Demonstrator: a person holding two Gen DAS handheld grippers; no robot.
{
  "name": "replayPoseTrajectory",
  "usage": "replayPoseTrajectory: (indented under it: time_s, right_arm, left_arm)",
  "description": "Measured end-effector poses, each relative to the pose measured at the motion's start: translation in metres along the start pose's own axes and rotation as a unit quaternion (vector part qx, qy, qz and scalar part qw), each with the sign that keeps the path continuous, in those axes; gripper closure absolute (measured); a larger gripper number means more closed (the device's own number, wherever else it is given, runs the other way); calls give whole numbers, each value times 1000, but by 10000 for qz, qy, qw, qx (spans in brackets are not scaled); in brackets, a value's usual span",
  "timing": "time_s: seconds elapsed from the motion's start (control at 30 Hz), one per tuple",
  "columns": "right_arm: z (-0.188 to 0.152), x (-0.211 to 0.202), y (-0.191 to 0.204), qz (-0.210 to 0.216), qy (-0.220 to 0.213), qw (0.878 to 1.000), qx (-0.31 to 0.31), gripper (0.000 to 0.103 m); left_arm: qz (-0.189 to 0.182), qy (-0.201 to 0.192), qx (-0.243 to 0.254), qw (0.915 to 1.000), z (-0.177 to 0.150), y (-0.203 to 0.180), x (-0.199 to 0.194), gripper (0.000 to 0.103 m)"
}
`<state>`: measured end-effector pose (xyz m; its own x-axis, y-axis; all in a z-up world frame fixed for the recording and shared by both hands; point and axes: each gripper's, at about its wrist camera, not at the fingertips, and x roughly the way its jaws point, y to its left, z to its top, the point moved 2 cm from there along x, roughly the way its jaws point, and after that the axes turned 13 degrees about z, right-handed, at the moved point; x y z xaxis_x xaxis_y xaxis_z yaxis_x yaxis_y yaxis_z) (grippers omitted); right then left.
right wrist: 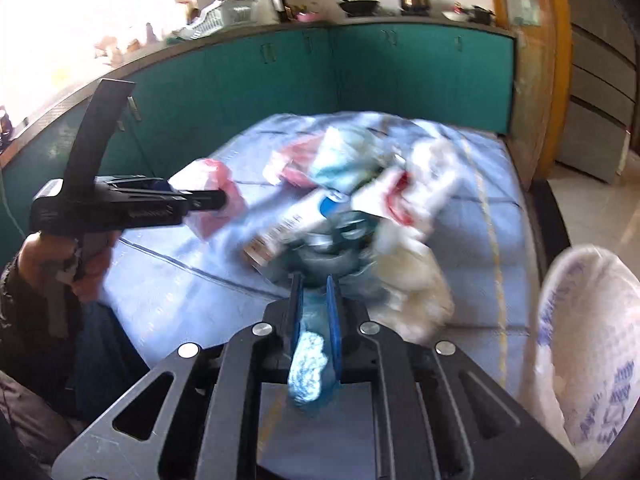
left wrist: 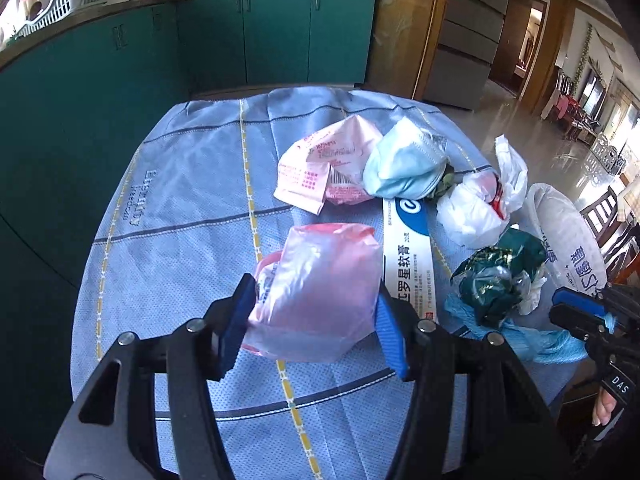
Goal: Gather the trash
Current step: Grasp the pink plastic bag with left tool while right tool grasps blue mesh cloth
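Note:
A table under a blue checked cloth [left wrist: 192, 216] carries the trash. My left gripper [left wrist: 314, 296] is shut on a pink plastic bag [left wrist: 320, 272], with a pad pressed on each side; the right wrist view shows that gripper [right wrist: 224, 200] with the bag [right wrist: 208, 196] held over the cloth. My right gripper [right wrist: 314, 284] is shut on a crumpled blue plastic bag [right wrist: 308, 356], also seen at the table's right edge [left wrist: 580, 312] with the blue plastic [left wrist: 536, 342] trailing from it. A dark green foil wrapper [left wrist: 500, 276] lies just beyond it.
A pink wrapper [left wrist: 316, 168], a light blue face mask [left wrist: 400, 164], a white plastic bag [left wrist: 472, 208] and a white ointment box [left wrist: 408, 256] lie mid-table. An open white woven sack [right wrist: 588, 340] stands off the right edge. Green cabinets [left wrist: 272, 32] run behind.

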<state>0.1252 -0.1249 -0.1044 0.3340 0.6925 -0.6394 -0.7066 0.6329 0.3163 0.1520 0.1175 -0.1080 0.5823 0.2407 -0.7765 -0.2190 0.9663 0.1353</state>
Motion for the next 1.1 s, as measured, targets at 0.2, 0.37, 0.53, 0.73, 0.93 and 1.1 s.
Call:
replayPoseTrajectory:
  time_s: [0.2, 0.37, 0.53, 0.73, 0.93, 1.1]
  right_arm:
    - [-20, -4, -3, 13, 168, 9998, 105, 48]
    - [-19, 22, 7, -2, 441, 9990, -34, 47]
    - [-23, 53, 13, -159, 772, 9967, -180, 47]
    - [-22, 48, 25, 118, 708, 9970, -288, 71]
    - [-5, 3, 34, 281, 116, 9987, -412, 71]
    - [9, -45, 20, -104, -481, 9981, -371, 71]
  left_arm:
    - [86, 153, 51, 9998, -8, -2, 11, 41]
    - [137, 276, -22, 9995, -11, 1, 20, 26]
    - [91, 415, -16, 9991, -16, 2, 26, 18]
    - [91, 415, 15, 9991, -16, 3, 25, 38]
    - [72, -52, -138, 9999, -3, 8, -7, 39]
    - [-29, -433, -36, 9991, 13, -4, -35, 39]
